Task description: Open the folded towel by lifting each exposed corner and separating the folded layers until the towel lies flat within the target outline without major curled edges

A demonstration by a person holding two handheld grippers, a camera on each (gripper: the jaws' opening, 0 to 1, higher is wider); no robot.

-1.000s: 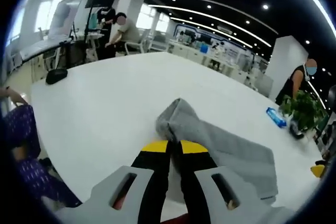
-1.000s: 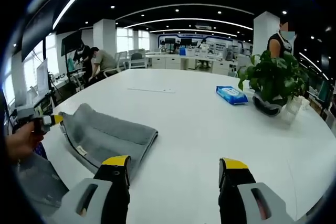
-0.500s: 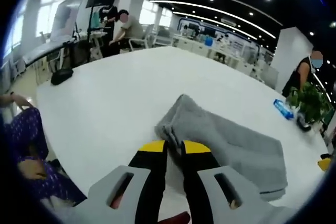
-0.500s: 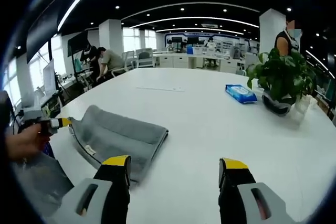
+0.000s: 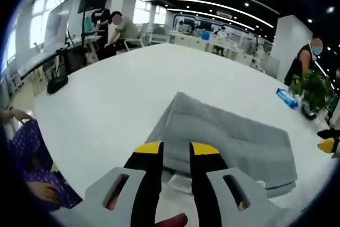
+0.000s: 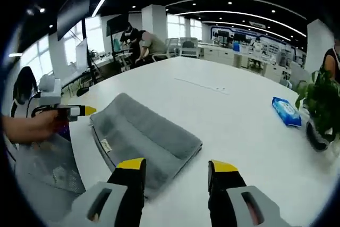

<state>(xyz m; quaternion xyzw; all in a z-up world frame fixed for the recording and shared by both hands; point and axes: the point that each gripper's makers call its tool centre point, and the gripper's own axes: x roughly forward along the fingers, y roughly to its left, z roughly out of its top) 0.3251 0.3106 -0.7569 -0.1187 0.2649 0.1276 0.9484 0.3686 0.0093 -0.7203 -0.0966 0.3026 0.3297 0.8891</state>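
- In the left gripper view, the grey folded towel (image 5: pixel 228 136) is seen lying on the white counter (image 5: pixel 106 99), at centre and right of the frame, just above the left claw (image 5: pixel 176 149); the claw's yellow-tipped jaws are held slightly apart with nothing between them.
- The towel's weave looks soft and ribbed; a small white label shows at its near edge.
- In the right gripper view, the towel (image 6: pixel 143 134) lies left of centre, its near edge passing behind the left jaw of the right claw (image 6: pixel 177 166), whose jaws stand apart and empty.
- A blue packet (image 6: pixel 287 111) and a potted plant (image 6: pixel 321 107), cut off at the right edge, are seen at right.

Left tool (image 5: pixel 176 151), jaws parted, just over the grey towel (image 5: pixel 228 142).
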